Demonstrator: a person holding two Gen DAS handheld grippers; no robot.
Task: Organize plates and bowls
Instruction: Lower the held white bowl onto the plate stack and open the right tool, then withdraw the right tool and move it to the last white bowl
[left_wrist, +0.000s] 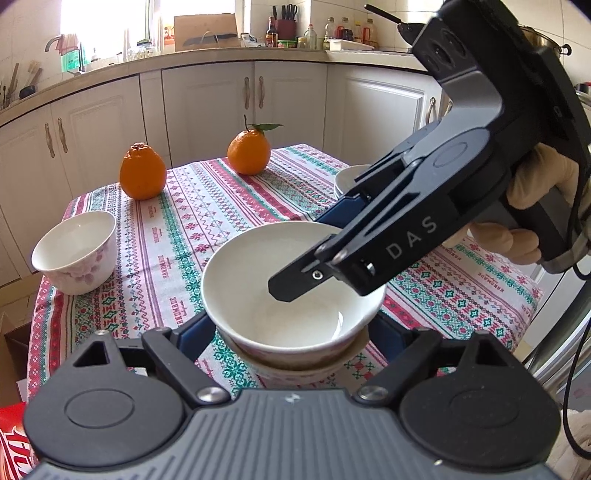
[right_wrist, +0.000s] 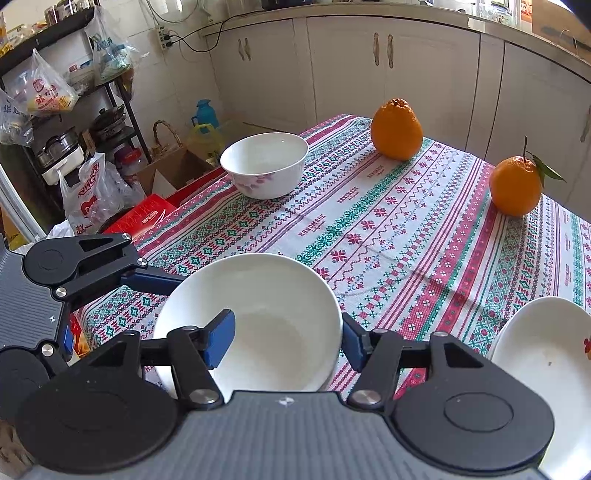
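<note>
A plain white bowl (left_wrist: 295, 306) (right_wrist: 266, 325) sits nested in a pink-patterned lower bowl (left_wrist: 295, 363) on the tablecloth. My left gripper (left_wrist: 295, 328) has a blue finger on either side of this stack. The bowl hides its pads, so contact is unclear. My right gripper (left_wrist: 303, 254) (right_wrist: 288, 343) reaches in from the right and straddles the upper bowl's wall. One pad (right_wrist: 221, 339) hangs inside the bowl clear of the wall, the other stands just outside the rim. A second floral bowl (left_wrist: 74, 251) (right_wrist: 266, 166) stands apart at the table's left edge.
Two oranges (left_wrist: 142, 171) (left_wrist: 248, 151) stand at the far side of the table. Another white dish (right_wrist: 546, 369) (left_wrist: 351, 177) lies to the right of the stack. A gloved hand (left_wrist: 535, 192) holds the right gripper. A red box (right_wrist: 144, 218) and bags sit below the table's left edge.
</note>
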